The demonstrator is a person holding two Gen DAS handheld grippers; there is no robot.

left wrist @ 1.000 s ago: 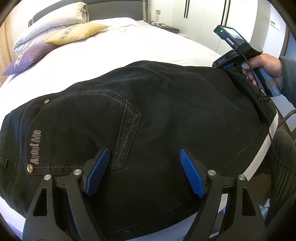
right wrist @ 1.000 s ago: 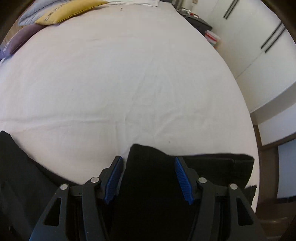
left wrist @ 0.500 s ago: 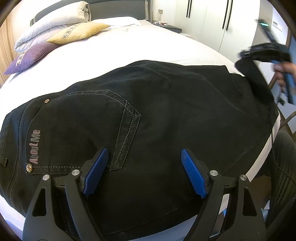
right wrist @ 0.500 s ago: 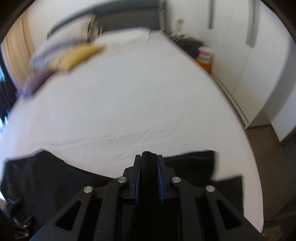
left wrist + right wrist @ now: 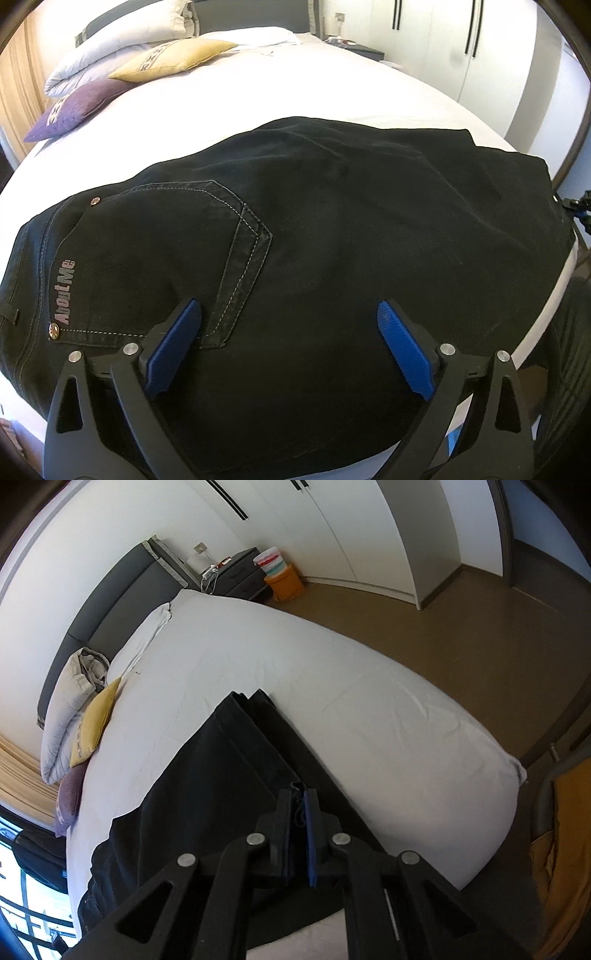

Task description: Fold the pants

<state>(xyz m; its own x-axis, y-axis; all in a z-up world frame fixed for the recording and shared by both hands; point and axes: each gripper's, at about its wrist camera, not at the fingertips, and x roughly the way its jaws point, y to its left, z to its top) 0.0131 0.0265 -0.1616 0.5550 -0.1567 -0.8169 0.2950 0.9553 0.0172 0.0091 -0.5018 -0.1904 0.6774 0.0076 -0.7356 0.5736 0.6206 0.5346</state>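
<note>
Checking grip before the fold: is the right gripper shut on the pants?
Shut: the right gripper pinches black pants fabric between its nearly touching pads.

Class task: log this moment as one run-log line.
task: fold pants | left claw: open over black pants | right claw: shut on pants fabric, lifted above bed

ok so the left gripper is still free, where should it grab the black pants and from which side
Probably the waistband edge of the pants, out beyond the back pocket, coming in low from the near bed edge. That hem lies flat on the bed, so one finger could slide under. The left gripper hovers open above the seat, while the right gripper already pinches the leg end.
</note>
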